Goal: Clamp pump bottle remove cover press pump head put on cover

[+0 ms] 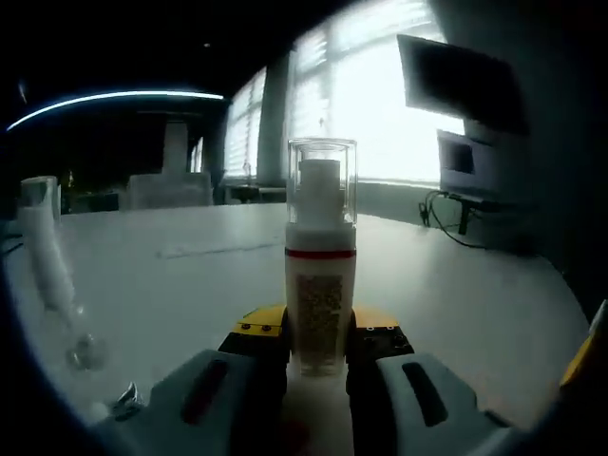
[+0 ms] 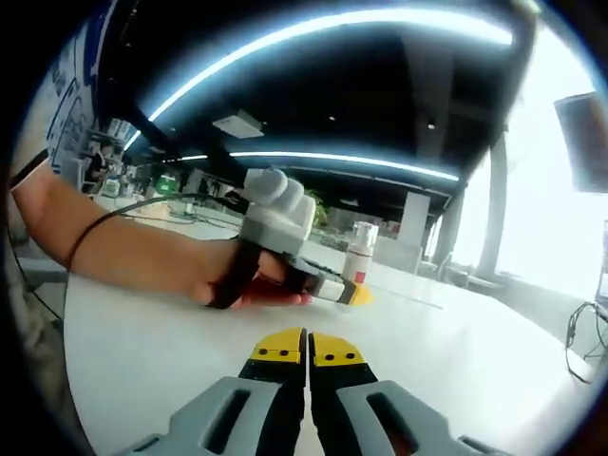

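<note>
Two grippers: our left gripper (image 1: 320, 353) clamps the bottle (image 1: 320, 285) upright on the table (image 1: 456, 285), well in from its edges, clear cover (image 1: 322, 180) on. Our right gripper (image 2: 306, 353) hangs empty, jaws together.

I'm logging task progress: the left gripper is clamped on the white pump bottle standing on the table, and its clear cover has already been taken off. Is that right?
Not quite. The left gripper is indeed clamped on the white pump bottle with a red band standing on the white table, but the clear plastic cover is still on over the pump head, as the left gripper view shows.
</note>
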